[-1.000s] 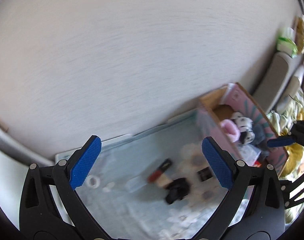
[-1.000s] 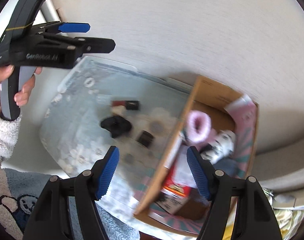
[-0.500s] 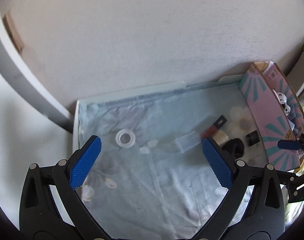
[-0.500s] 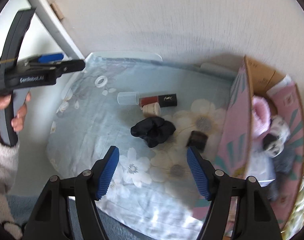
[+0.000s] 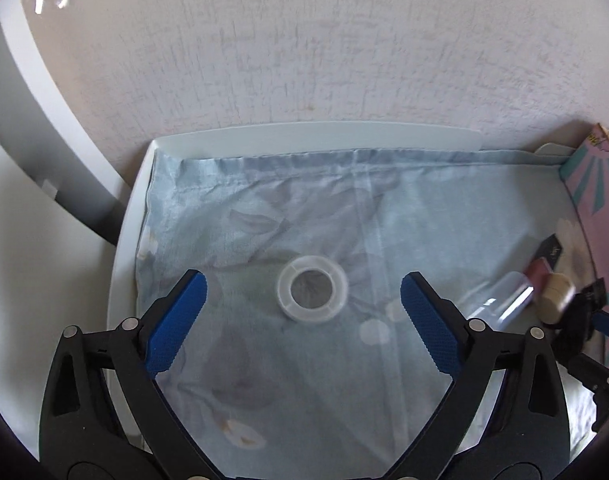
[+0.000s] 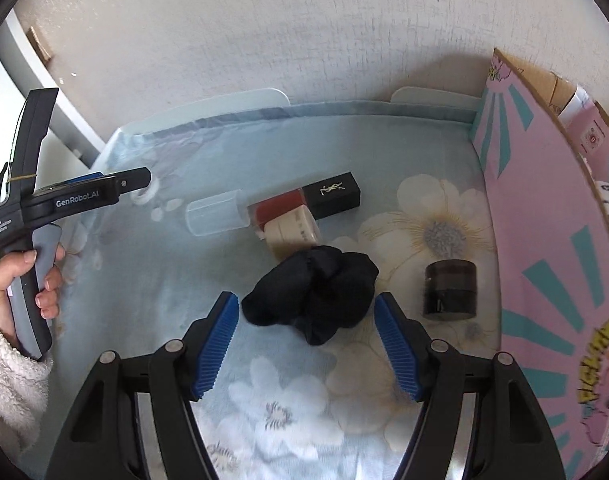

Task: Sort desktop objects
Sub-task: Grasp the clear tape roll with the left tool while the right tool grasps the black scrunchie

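A clear tape ring [image 5: 312, 288] lies flat on the blue floral cloth [image 5: 264, 380]. My left gripper [image 5: 302, 320] hangs over it with the jaws wide and closing; the ring sits between the fingertips, untouched. In the right wrist view a black scrunchie [image 6: 316, 296] lies on the cloth just ahead of my right gripper [image 6: 308, 344], which is open and astride it without pressing. Behind the scrunchie are a black-and-red lipstick [image 6: 332, 196], a clear cap [image 6: 216, 216] and a beige bottle [image 6: 292, 232]. A dark jar [image 6: 450, 288] stands to the right.
A pink and teal cardboard box [image 6: 544, 240] walls off the right side, with soft items inside. The cloth covers a white tray [image 5: 304, 136] against a textured wall. A person's hand [image 6: 32, 280] in a fluffy sleeve holds the left gripper's handle at the left.
Both grippers have come down toward the cloth. The left one swung left from the cluster to the tape ring. The right one shifted from the box's edge to over the scrunchie.
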Tool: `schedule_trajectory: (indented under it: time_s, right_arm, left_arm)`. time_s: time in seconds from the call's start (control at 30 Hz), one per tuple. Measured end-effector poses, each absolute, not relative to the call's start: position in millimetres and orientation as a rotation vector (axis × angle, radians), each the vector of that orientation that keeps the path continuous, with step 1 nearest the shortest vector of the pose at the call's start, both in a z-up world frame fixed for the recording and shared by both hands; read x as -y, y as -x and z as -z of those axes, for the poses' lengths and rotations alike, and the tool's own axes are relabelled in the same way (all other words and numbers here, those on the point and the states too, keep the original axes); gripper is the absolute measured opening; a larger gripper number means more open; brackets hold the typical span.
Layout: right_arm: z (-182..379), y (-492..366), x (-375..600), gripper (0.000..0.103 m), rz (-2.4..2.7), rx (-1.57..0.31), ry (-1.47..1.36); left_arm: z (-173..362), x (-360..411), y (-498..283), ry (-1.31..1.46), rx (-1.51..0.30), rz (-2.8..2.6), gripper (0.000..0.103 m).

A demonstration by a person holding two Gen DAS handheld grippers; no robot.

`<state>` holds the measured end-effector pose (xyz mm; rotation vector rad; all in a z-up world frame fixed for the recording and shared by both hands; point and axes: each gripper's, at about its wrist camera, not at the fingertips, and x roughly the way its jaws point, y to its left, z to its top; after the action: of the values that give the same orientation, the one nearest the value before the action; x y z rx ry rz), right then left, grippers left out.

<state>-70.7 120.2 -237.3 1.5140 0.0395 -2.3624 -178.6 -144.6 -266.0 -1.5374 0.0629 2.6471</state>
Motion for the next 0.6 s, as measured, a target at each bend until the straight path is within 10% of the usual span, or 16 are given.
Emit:
schedule_trajectory:
  time_s: [0.37, 0.6]
  right_arm:
    - [255, 80, -113, 0.066, 2.421, -0.023, -1.492]
    - [259, 83, -115, 0.031, 2.429, -0.001, -1.490]
  left_arm:
    - [290, 152, 184, 1.527, -0.053, -2.654, 0.073]
    - [291, 152, 174, 1.471, -0.070, -2.653, 0.048]
